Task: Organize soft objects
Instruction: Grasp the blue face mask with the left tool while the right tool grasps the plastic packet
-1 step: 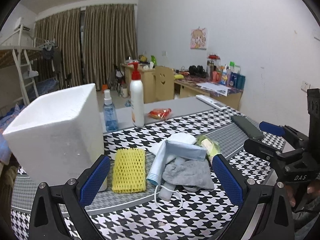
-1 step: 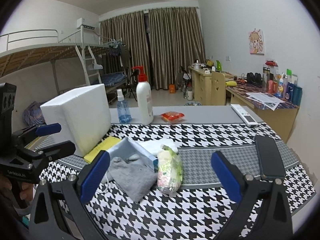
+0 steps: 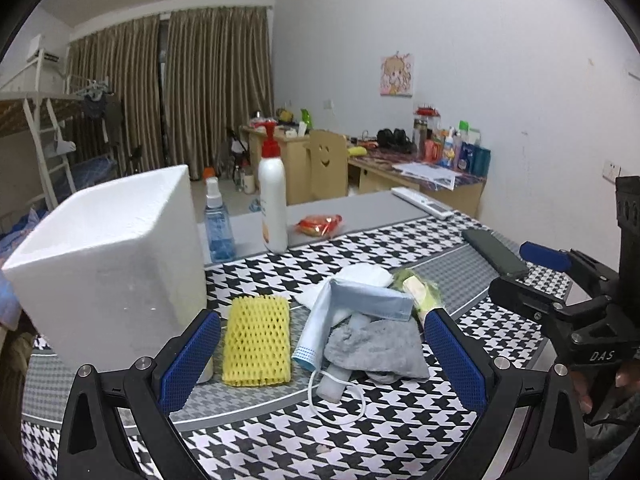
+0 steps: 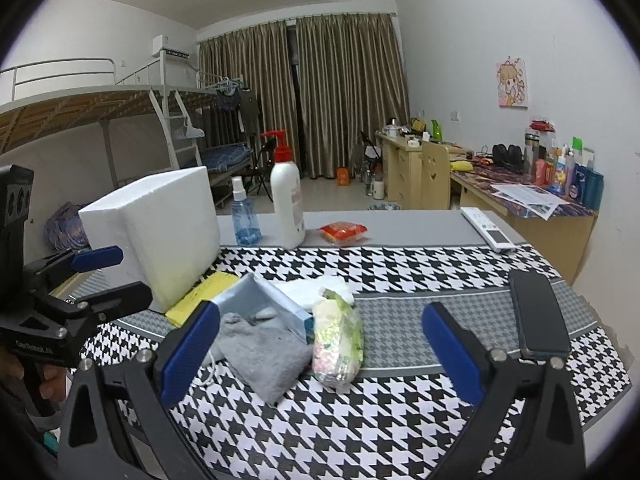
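Left tongs (image 3: 320, 356) agape around grey cloth (image 3: 378, 346)

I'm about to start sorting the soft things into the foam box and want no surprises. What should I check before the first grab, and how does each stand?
1. Left gripper open and empty: ok.
2. Right gripper open and empty: ok.
3. Yellow foam net lies flat and apart from the pile, an easy first pick: ok.
4. Face mask is draped over the grey cloth, so one may drag the other: not ok.
5. Mask's ear loop trails loose on the table and may snag: not ok.
6. White foam box has room inside: cannot tell, its opening is hidden.
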`<act>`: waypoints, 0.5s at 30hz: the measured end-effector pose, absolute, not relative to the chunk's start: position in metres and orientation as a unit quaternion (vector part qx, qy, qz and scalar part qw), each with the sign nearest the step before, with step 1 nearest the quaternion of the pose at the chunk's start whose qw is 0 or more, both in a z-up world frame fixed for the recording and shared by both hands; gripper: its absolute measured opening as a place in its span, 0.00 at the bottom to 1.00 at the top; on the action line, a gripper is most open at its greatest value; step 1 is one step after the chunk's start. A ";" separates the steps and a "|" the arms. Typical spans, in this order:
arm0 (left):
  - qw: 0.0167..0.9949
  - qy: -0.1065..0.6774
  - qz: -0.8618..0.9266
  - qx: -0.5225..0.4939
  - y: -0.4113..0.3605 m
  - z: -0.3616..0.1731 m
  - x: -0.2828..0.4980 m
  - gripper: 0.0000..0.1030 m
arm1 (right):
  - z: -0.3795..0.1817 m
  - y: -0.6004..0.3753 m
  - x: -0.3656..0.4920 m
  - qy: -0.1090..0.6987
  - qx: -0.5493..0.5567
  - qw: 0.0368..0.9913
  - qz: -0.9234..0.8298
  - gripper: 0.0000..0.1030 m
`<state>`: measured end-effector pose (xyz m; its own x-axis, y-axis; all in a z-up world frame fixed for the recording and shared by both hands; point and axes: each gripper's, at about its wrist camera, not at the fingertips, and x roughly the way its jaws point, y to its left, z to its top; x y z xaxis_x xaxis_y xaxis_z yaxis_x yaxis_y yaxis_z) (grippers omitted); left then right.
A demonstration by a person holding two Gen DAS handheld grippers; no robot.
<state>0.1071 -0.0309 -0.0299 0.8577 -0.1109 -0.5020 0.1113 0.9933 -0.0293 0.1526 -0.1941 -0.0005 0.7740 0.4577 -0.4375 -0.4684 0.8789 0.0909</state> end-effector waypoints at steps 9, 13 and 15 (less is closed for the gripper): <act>0.950 0.304 -0.064 0.013 -0.037 -0.043 0.141 0.87 | -0.012 -0.196 0.170 0.261 -0.002 0.935 0.240 0.99; 0.945 0.321 -0.059 0.015 -0.038 -0.050 0.155 0.85 | -0.016 -0.193 0.177 0.272 -0.005 0.933 0.236 0.99; 0.942 0.330 -0.057 0.016 -0.039 -0.054 0.163 0.82 | -0.018 -0.193 0.180 0.276 -0.002 0.932 0.236 0.99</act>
